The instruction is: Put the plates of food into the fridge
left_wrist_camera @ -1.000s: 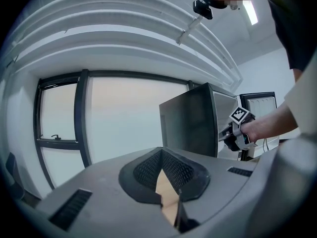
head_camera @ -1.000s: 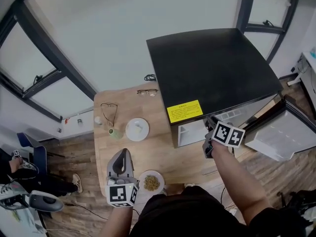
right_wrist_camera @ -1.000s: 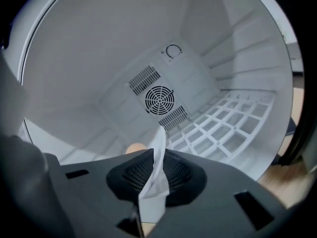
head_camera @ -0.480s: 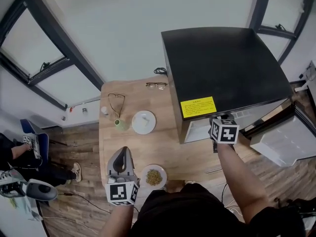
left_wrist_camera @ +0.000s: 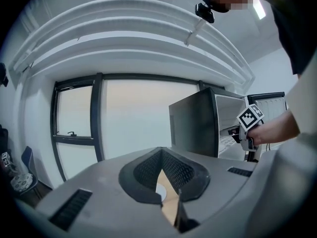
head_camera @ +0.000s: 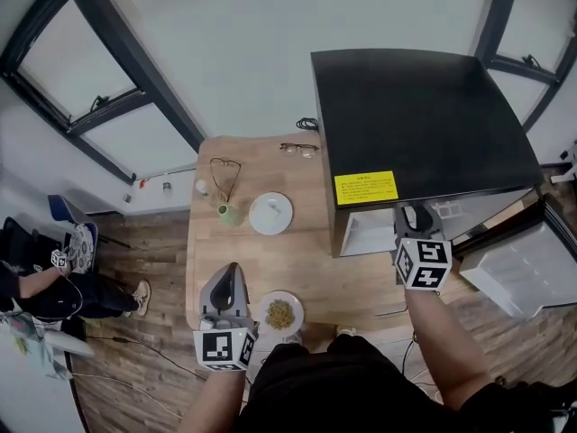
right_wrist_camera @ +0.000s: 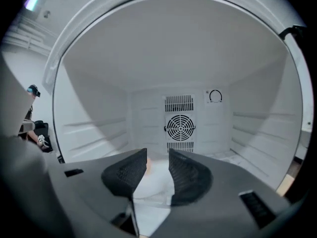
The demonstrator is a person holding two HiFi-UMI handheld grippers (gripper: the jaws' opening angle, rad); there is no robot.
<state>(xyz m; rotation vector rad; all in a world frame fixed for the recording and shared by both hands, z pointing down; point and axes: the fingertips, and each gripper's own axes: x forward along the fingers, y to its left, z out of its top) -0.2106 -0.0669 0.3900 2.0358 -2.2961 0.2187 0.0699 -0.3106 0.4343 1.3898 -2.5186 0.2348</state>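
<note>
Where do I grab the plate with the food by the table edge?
I'd pinch the plate at its bare left rim, sliding in level from the left gripper side. It lies flat, with the food heaped in the middle.

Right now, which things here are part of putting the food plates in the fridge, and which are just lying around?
For the job:
plate of brownish food at the near edge of the table
white plate mid-table
open fridge

Lying about:
eyeglasses beside the fridge
what looks like a second pair
small green cup
small white item
</note>
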